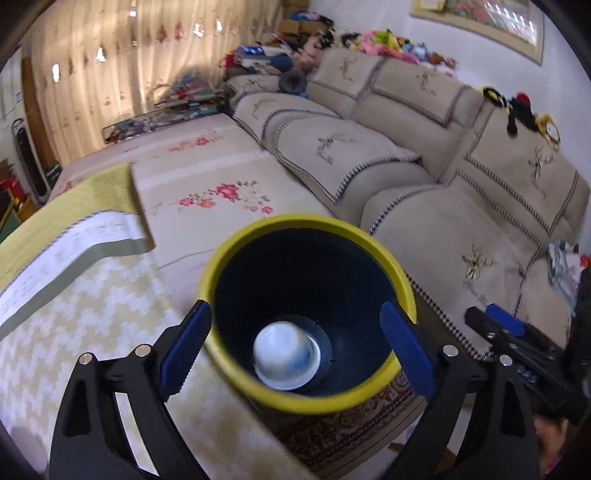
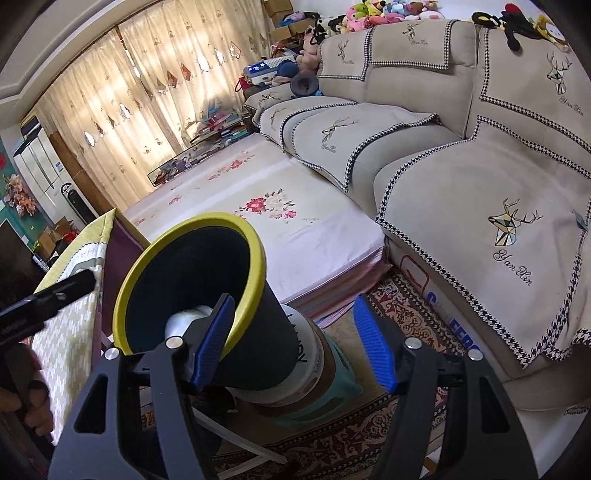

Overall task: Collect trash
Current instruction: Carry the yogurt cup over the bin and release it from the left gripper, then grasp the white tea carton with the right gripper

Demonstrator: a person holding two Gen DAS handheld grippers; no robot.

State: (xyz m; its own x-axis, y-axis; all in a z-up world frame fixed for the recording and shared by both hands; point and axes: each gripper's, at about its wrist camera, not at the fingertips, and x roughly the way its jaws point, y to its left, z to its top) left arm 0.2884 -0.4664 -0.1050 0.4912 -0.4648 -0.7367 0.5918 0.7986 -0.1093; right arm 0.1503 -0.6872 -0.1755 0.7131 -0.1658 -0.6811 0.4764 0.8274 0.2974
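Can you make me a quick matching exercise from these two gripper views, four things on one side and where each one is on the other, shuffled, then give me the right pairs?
Things:
1. white cup
2. bin
3. plush toys
4. left gripper

Places or states:
A. along the top of the sofa back
B. lying at the bottom inside the bin
C. jaws wide open above the bin mouth, nothing in them
D. standing on the patterned rug, yellow rim, dark inside

Pairs: 1-B, 2-D, 3-A, 4-C
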